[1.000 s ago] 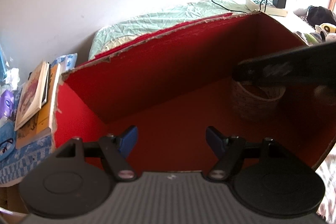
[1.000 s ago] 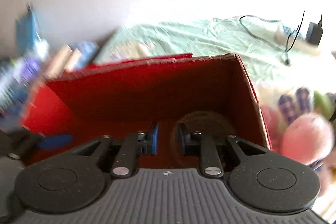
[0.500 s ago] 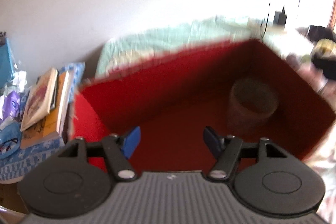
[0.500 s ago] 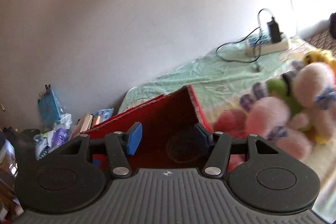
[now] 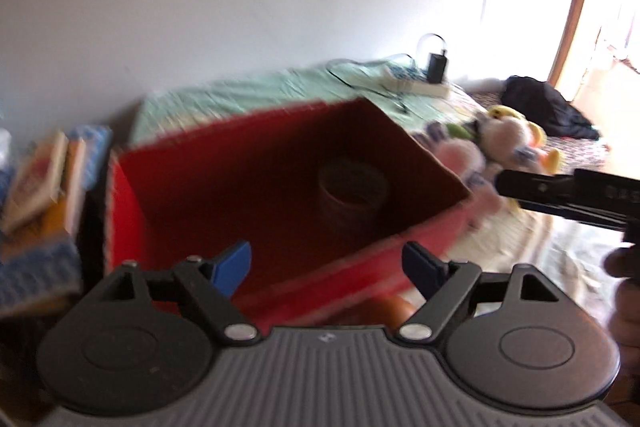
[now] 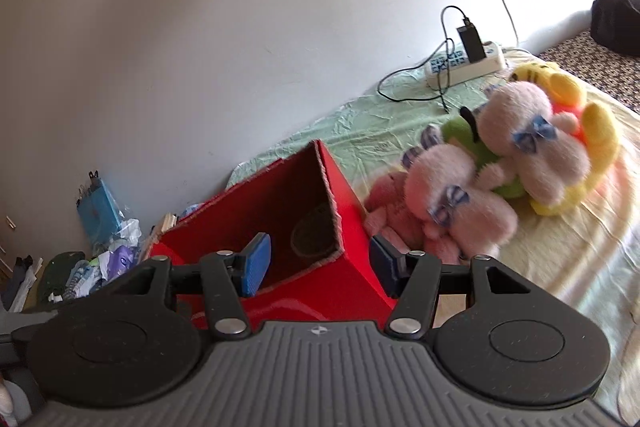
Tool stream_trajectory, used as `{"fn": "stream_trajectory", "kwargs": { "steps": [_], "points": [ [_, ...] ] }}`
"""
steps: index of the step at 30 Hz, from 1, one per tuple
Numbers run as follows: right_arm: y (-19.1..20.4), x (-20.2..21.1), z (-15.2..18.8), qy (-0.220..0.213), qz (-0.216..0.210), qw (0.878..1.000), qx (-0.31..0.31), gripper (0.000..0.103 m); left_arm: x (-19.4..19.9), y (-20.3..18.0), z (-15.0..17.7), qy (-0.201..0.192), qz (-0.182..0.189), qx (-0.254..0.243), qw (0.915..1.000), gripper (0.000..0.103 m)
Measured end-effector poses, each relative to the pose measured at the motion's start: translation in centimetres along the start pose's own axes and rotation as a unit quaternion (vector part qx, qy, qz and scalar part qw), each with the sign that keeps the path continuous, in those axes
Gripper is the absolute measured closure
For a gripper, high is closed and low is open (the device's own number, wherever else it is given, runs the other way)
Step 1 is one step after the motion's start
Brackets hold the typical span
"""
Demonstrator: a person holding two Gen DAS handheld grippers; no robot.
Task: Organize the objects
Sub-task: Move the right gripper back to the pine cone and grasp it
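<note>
Left view: we see books [image 5: 38, 183] stacked left of the red box [image 5: 132, 211], a round basket [image 5: 354, 189] inside it.
Right view: we alone see two pink plush toys [image 6: 464, 203] just right of the box [image 6: 348, 223] on the bed [image 6: 580, 227].
Left hand-held gripper [image 5: 326, 267]: wide open, empty.
Right hand-held gripper [image 6: 320, 267]: wide open, empty.

Left tongs [image 5: 326, 269] spread wide, empty; right tongs [image 6: 320, 269] likewise spread, empty.
</note>
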State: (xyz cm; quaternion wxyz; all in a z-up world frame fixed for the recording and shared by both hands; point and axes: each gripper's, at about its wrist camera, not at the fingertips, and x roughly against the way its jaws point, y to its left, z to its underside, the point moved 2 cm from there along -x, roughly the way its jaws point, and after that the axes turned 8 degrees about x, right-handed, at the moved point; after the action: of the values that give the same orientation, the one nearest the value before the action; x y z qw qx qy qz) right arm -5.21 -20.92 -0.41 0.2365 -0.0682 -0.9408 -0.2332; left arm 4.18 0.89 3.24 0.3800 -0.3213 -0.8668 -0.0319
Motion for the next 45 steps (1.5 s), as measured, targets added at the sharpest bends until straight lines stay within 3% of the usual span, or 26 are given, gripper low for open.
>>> {"fn": "stream_trajectory", "kwargs": {
  "steps": [5,10,16,22,29,34,36,38,45],
  "points": [
    [-1.3,-0.1,1.7,0.036,0.001,0.999,-0.022,0.044,-0.4,-1.7,2.1,0.03,0.012,-0.009,0.9995,0.019],
    [-2.5,-1.0,4.0,0.103,-0.02,0.994,-0.034,0.045,-1.3,-3.3,3.9,0.083,0.061,-0.026,0.9943,0.017],
    [-4.0,-1.9,7.0,0.189,-0.063,0.978,-0.063,0.05,-2.1,-5.7,6.9,0.14,0.111,-0.056,0.9823,0.015],
    [-4.8,-2.7,8.4,0.249,-0.122,0.954,-0.112,0.055,-4.1,-6.8,8.0,0.18,0.126,-0.053,0.9742,0.029],
    [-4.0,-3.4,9.4,0.28,-0.136,0.945,-0.1,0.055,-6.0,-6.6,8.7,0.221,0.133,-0.031,0.9658,0.041],
    [-4.2,-4.0,10.6,0.297,-0.137,0.938,-0.114,0.054,-7.2,-6.5,9.4,0.234,0.125,-0.026,0.9637,0.041],
    [-4.2,-3.9,10.6,0.294,-0.134,0.939,-0.116,0.055,-7.5,-6.6,9.6,0.235,0.121,-0.031,0.9638,0.042],
    [-4.3,-3.7,10.3,0.288,-0.136,0.941,-0.116,0.064,-7.6,-6.8,9.7,0.234,0.122,-0.037,0.964,0.044],
    [-4.0,-2.5,9.3,0.267,-0.122,0.949,-0.115,0.067,-7.1,-6.9,8.9,0.221,0.138,-0.047,0.9643,0.05]
  ]
}}
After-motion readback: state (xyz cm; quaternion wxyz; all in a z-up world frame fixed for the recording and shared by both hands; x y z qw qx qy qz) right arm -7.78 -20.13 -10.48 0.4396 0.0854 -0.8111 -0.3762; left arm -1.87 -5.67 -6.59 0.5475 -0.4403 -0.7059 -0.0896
